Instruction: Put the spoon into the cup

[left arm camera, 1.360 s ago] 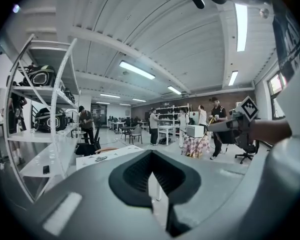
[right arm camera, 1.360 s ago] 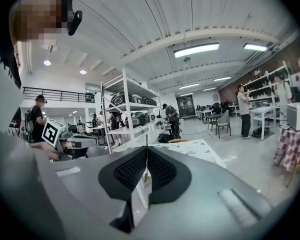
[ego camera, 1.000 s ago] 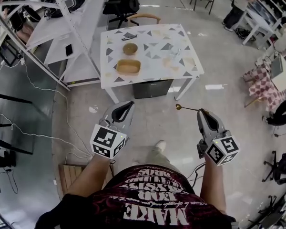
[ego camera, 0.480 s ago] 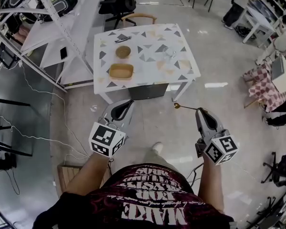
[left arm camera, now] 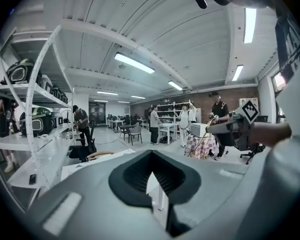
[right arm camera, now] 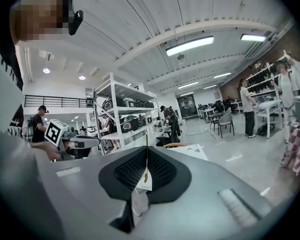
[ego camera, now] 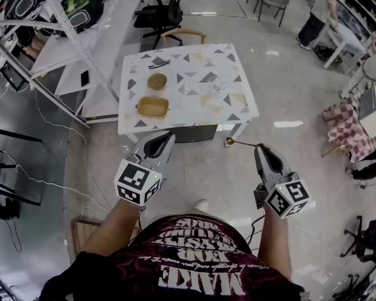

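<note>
A person stands just short of a white surface (ego camera: 194, 102) patterned with grey triangles, with a hand-held gripper in each hand.

The right hand-held gripper (ego camera: 261, 147) is clamped on the handle of a slim spoon (ego camera: 241, 143). The spoon sticks out toward the person's left, over the floor. Its bowl hangs just off the near edge of the surface, by the near right leg. In the right gripper view the spoon (right arm camera: 146, 156) is a thin line pinched between the jaws.

The left hand-held gripper (ego camera: 165, 137) is closed and holds nothing. It hangs off the near edge of the surface, toward its left half. The left gripper view shows its jaws meeting at the tip.

On the surface, a clear cup (ego camera: 217, 84) stands right of centre, well apart from the spoon. A round brown bowl (ego camera: 156, 81) sits left of centre, with a rectangular brown tray (ego camera: 153, 107) just nearer the person. A wooden chair (ego camera: 185, 22) stands at the far side.
</note>
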Available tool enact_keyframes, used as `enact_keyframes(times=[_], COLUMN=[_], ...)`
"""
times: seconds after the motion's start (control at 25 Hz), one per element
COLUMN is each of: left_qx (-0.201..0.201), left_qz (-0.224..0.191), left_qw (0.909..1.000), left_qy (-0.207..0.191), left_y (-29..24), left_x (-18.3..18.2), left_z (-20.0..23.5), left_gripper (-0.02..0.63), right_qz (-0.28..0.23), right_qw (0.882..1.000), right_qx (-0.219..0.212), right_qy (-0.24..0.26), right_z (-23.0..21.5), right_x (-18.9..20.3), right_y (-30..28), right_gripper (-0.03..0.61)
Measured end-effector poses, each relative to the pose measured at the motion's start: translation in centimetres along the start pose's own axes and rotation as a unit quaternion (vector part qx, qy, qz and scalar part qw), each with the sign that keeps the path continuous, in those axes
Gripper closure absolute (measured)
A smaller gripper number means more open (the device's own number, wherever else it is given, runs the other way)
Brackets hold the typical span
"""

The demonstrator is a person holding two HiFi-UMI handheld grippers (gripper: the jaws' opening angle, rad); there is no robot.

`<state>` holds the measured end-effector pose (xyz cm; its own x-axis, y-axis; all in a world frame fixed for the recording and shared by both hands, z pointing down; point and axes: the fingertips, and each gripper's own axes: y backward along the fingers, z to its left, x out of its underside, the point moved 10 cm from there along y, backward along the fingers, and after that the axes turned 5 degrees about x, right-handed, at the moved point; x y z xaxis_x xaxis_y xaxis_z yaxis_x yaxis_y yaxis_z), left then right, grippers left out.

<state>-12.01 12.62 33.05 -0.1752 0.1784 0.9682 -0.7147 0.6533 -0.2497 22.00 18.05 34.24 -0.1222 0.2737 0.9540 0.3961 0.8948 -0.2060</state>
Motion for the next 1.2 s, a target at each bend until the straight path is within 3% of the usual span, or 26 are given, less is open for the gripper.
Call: enact_keyframes(times=[0.24, 0.68, 1.2], left_qx=[-0.004, -0.02, 0.004], left_qz=[-0.003, 0.011, 0.021], left_qw=[0.9999, 0.9995, 0.9994], left_qy=[0.01, 0.024, 0.027], left_y=[-2.1, -2.6, -6.3], left_x=[-0.7, 0.3, 0.3], left_z=[-1.0, -0.8, 1.7], left_gripper=[0.614, 0.614, 0.614], right_qz=[-0.003, 0.011, 0.023], right_qw=[1.0, 1.0, 1.0], right_qx=[-0.009, -0.016, 0.002], right_qy=[-0.001, -0.004, -0.017], right_z=[-3.0, -4.2, -5.8], right_x=[-0.5, 0.0, 0.2], right_y=[-0.8, -1.4, -4.0], right_gripper=[0.546, 0.546, 0.546])
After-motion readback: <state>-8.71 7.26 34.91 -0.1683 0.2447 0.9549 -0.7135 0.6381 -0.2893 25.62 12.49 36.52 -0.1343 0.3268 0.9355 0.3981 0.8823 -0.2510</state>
